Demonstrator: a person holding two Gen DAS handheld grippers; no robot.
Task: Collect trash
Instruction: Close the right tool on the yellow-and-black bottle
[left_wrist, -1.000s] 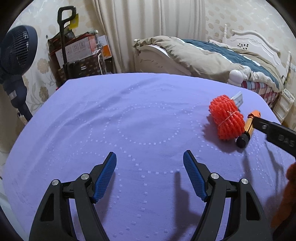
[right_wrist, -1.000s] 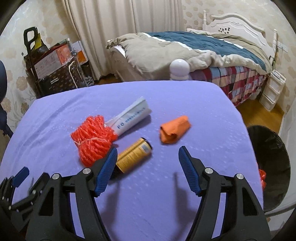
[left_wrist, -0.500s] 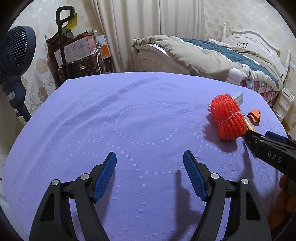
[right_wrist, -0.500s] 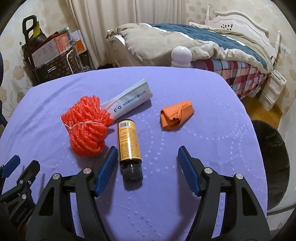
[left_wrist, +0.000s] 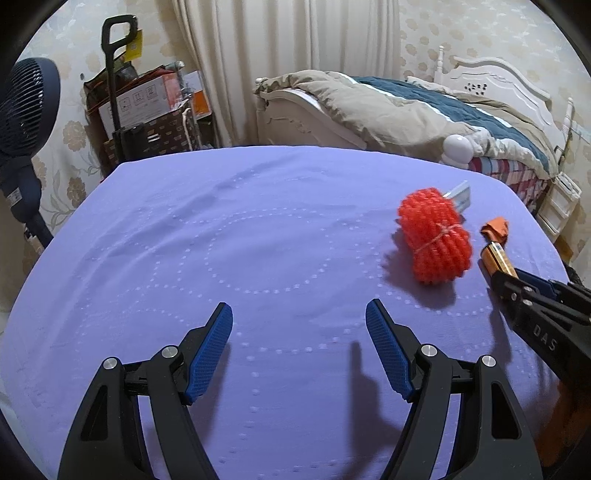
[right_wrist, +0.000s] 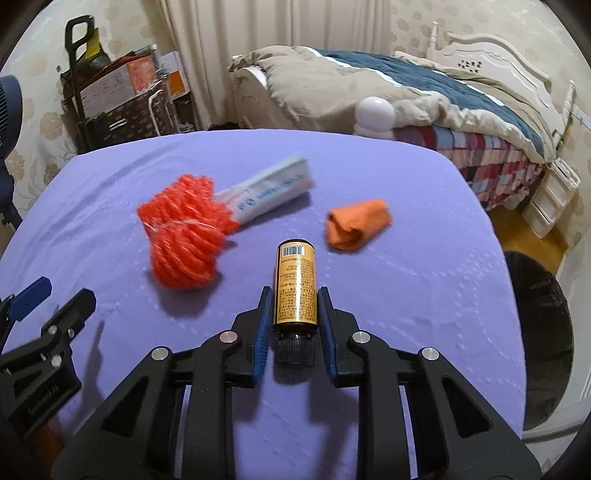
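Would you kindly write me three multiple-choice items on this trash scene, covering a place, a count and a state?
1. Where does the small amber bottle lie?
A. between the right tool's fingers
B. on the bed
C. inside the bin

2. How many pieces of trash are on the purple tablecloth?
A. two
B. four
C. six

3. How does the left tool stand?
A. clamped on the tube
B. open over bare cloth
C. holding the orange wrapper

Answers:
1 A: the right tool is closing, its pads flanking the bottle.
2 B: bottle, red mesh bundle, white tube, crumpled orange wrapper.
3 B: nothing lies between its fingers.
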